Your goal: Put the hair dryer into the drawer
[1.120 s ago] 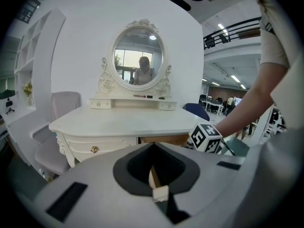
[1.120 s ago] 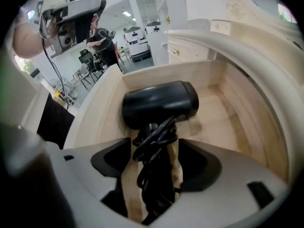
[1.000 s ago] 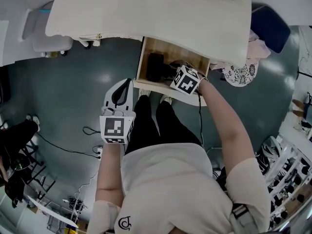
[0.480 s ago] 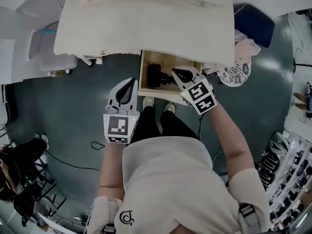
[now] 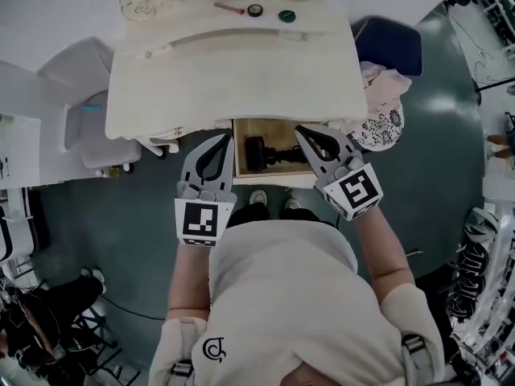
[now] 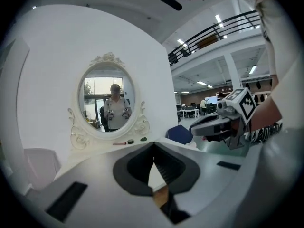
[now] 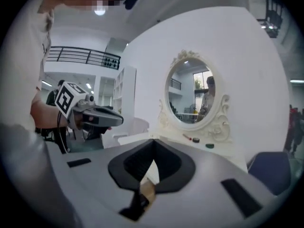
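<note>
The black hair dryer (image 5: 259, 153) lies in the open wooden drawer (image 5: 283, 132) under the white dressing table (image 5: 233, 63). My right gripper (image 5: 299, 129) hovers above the drawer's right side, shut and empty, clear of the dryer. My left gripper (image 5: 228, 137) hangs level with it at the drawer's left edge, also shut with nothing in it. In the left gripper view the left gripper (image 6: 153, 145) has its jaws meeting at the tips and faces the oval mirror (image 6: 108, 103). The right gripper (image 7: 153, 141) looks the same in its own view.
Small items (image 5: 255, 10) lie at the back of the tabletop, below the mirror (image 7: 192, 99). A white chair (image 5: 80, 127) stands left of the table, a dark blue seat (image 5: 390, 43) and a patterned cloth (image 5: 378, 123) to its right. My feet are just below the drawer front.
The right gripper has lifted out of the drawer, leaving the hair dryer there, and its jaws have shut. The left gripper has risen too. Both now point level at the table.
</note>
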The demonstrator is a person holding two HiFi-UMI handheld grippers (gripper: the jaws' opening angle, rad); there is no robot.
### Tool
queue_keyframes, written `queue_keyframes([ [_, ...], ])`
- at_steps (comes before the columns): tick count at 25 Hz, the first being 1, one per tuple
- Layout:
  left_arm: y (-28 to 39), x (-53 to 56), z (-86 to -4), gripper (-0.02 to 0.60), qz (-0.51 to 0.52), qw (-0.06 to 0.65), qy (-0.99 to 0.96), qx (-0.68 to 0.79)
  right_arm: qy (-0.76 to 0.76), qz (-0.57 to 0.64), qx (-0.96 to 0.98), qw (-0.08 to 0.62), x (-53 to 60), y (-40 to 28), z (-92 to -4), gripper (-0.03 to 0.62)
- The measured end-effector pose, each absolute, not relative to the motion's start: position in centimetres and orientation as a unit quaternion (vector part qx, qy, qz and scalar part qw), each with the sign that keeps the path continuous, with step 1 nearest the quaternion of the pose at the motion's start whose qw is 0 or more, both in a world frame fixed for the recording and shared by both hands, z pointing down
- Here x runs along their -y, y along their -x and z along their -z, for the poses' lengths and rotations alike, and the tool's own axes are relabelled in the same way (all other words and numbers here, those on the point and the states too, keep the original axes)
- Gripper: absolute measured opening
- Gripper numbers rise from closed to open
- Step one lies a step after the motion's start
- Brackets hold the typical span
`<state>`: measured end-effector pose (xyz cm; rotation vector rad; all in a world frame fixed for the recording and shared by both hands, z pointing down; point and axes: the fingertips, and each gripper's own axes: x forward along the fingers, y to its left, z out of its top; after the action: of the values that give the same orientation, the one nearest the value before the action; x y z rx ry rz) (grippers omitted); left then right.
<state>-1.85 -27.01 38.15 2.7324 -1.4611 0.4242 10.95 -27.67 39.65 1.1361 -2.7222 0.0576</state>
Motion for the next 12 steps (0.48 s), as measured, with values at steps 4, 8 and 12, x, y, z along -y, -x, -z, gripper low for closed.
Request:
queue_keyframes([
  [4,0.0,27.4,-34.2,0.011,-0.093,-0.029,-0.888,0.449,-0.414,0.019,0.909,0.049,27.1,-12.0,-35.5,0.006],
  [8,-1.7,28.6,-32.0,0.011,-0.077,-0.046,-0.900,0.427,-0.452,0.044,0.891,0.023,27.4,-14.0,-32.8,0.006],
  [12,-2.6,29.1,-30.5,0.011,-0.066,-0.050,-0.903,0.423,-0.480,0.026,0.877,-0.018,27.4,-15.8,-31.6,0.006],
])
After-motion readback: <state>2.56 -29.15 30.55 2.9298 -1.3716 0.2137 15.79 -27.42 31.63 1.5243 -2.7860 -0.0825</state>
